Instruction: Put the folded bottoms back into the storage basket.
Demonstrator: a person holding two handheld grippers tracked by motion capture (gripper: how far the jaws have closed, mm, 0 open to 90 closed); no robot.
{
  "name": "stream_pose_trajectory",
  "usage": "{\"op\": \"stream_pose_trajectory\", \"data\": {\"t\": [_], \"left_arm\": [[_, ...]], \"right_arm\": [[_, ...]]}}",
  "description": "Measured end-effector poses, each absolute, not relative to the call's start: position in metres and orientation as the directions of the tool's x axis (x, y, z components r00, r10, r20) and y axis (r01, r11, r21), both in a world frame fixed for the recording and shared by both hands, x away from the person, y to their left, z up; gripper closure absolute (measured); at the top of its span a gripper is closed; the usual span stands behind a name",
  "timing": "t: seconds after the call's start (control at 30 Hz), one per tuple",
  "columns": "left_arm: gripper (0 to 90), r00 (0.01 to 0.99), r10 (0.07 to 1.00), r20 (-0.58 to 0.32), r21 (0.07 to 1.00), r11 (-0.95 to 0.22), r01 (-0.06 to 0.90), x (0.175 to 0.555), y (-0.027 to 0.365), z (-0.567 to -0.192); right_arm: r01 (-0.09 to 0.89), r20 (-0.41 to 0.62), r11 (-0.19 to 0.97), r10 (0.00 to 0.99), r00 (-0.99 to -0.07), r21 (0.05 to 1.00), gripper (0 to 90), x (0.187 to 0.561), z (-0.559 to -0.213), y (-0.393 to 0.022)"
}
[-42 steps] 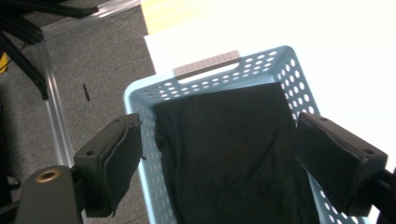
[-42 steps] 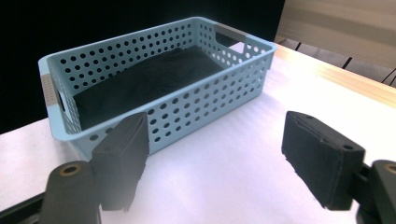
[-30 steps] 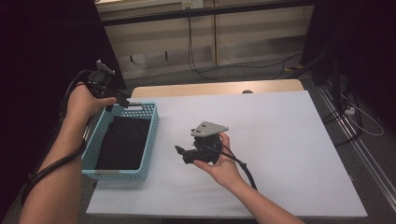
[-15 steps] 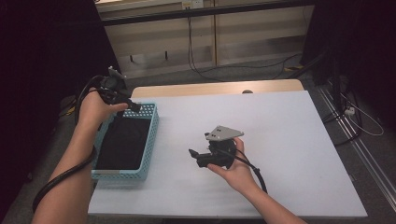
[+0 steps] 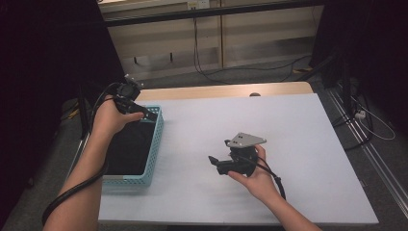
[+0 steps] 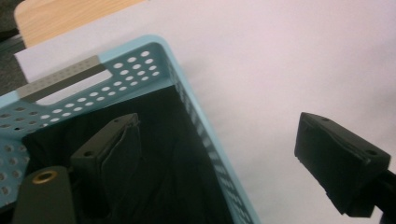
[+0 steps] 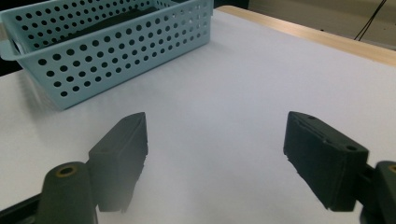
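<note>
Step in hand: You appear to be at the approach stage. The left gripper [image 5: 144,115] hangs over the far right corner of the light blue perforated basket [image 5: 155,154], at the left of the high view, and nothing is gripped.

Work item: The black cloth [image 5: 126,147] lies flat on the basket floor. In the left gripper view it shows as dark folds [image 6: 173,172] in the lower left of the frame, beneath the near jaw.

Left claw: Jaws stand apart with nothing between them. One jaw sits over the basket interior, the other over the bare white table [image 6: 280,70] outside the basket wall, so the rim runs between them.

Right claw: The right gripper [image 5: 216,163] is held low over the table at the centre of the high view, pointing toward the basket. Its jaws stand wide apart and empty; its own view shows bare tabletop between them and the basket side [image 7: 116,51] at the upper left.

Next move: Judged from this layout, shift the left gripper so both jaws clear the rim and sit inside the basket, then lower onto a fold of the cloth before closing.

Caution: Closing now would likely catch the basket wall, not the cloth.

Right hand duty: Keep it clear, or ready it to steady the basket.
</note>
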State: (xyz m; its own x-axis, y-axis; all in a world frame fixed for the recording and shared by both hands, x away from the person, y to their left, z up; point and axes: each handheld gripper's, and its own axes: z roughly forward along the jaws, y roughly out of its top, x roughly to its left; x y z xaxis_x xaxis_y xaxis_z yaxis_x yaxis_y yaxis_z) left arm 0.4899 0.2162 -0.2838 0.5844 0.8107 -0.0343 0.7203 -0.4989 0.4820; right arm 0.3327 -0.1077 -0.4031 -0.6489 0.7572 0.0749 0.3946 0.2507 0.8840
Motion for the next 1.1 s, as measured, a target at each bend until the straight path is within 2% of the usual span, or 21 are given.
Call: {"op": "stream_pose_trajectory", "data": {"t": [0.77, 1.1], "left_arm": [[14.5, 0.666, 0.742, -0.075, 0.514, -0.544, 0.664, 0.47, 0.182, -0.303], [14.3, 0.679, 0.727, -0.099, 0.515, -0.547, 0.66, 0.463, 0.179, -0.313]], "right_arm": [[0.426, 0.083, 0.245, 0.781, -0.619, 0.871, 20.5, 0.324, -0.414, -0.146], [0.435, 0.091, 0.238, 0.785, -0.613, 0.869, 20.2, 0.322, -0.416, -0.157]]}}
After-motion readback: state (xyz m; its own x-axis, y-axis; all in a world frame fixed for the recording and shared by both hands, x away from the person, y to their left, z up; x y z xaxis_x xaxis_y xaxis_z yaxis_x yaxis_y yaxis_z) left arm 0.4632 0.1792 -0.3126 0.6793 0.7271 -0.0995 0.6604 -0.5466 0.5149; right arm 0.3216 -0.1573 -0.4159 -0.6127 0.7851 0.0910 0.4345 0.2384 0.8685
